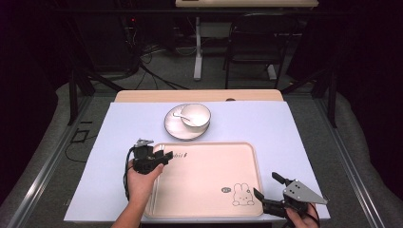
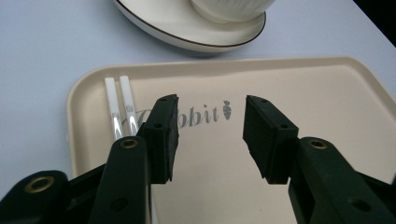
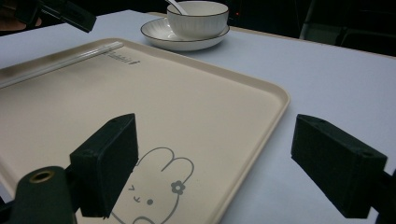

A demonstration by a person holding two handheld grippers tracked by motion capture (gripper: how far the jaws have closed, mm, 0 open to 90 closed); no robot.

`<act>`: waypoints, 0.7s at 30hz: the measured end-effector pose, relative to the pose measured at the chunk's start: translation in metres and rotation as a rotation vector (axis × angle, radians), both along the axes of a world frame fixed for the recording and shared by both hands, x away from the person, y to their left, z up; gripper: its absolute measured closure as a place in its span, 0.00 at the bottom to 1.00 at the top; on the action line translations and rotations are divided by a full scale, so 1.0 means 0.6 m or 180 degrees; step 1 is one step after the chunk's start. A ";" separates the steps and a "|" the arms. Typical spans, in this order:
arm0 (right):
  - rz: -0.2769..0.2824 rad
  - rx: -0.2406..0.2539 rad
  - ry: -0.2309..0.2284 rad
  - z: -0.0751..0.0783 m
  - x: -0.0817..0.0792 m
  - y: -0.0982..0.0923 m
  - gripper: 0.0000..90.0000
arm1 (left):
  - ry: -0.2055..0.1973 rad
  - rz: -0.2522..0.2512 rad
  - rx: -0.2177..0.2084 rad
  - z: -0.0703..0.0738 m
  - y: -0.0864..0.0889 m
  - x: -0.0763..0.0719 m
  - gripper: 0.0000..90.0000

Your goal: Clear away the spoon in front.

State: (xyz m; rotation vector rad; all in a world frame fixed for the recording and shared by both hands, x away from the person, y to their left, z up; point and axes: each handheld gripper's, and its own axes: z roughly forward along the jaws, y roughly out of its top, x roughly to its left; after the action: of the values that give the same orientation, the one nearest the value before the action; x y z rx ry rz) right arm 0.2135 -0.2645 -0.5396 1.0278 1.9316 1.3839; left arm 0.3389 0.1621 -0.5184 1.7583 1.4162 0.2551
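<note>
The right gripper (image 1: 267,190) waits at the tray's (image 1: 247,156) near right corner, jaws wide and empty, clear of the work. The left gripper (image 1: 164,156) hovers over the tray's left side, jaws parted with nothing between them. The chopsticks (image 2: 119,106) lie side by side just left of it, probably just set down. Beyond the tray, the bowl (image 1: 196,115) with its spoon (image 1: 181,116) stands on the plate (image 1: 177,129), likely next to load.
</note>
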 end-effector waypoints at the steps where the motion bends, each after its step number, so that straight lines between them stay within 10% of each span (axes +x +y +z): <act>1: 0.0005 -0.0007 0.0003 0.000 0.000 0.000 0.16 | -0.0012 -0.0013 0.0012 0.000 -0.003 0.004 0.59; 21: 0.0033 -0.0020 -0.0017 0.000 -0.004 0.001 0.16 | -0.0084 0.0124 -0.0130 0.014 -0.007 0.043 0.61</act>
State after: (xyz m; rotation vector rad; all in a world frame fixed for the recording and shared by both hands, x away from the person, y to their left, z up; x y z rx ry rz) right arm 0.2112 -0.2642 -0.5393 1.0117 1.9387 1.3839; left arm 0.3649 0.1582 -0.5098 1.6899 1.4283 0.2675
